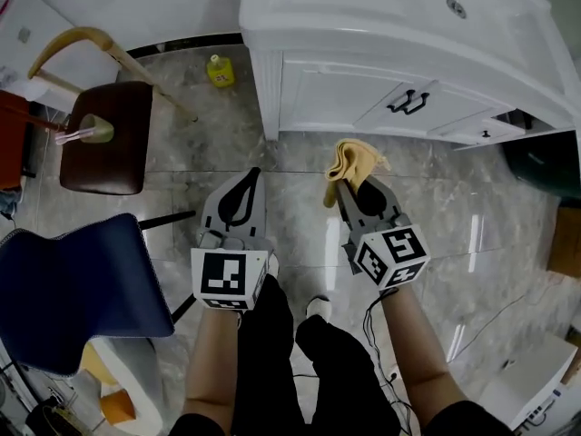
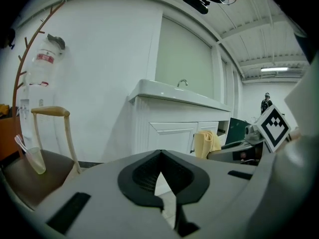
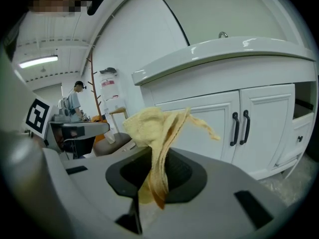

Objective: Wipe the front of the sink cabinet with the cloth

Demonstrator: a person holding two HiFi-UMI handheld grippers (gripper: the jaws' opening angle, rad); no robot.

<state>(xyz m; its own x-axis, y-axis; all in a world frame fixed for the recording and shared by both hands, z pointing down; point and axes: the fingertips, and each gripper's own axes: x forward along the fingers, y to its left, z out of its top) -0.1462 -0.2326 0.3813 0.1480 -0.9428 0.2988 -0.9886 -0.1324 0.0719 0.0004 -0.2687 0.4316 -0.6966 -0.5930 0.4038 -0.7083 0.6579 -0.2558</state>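
Two grippers, one cloth, one sink cabinet with two black door handles (image 1: 408, 103). The right gripper (image 1: 349, 184) has its fingers (image 3: 187, 176) clamped on the cloth (image 1: 354, 163), a pale yellow, crumpled rag bunching out at their 12 o'clock, apart from the white sink cabinet (image 1: 345, 98) at 1 o'clock. The left gripper (image 1: 252, 175) has its fingers (image 2: 139, 176) closed together, empty.

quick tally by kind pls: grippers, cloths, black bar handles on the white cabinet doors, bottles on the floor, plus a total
grippers: 2, the left gripper with jaws shut and empty, and the right gripper
crumpled yellow cloth: 1, held in the right jaws
black bar door handles: 2
small yellow bottle on the floor: 1
total: 6
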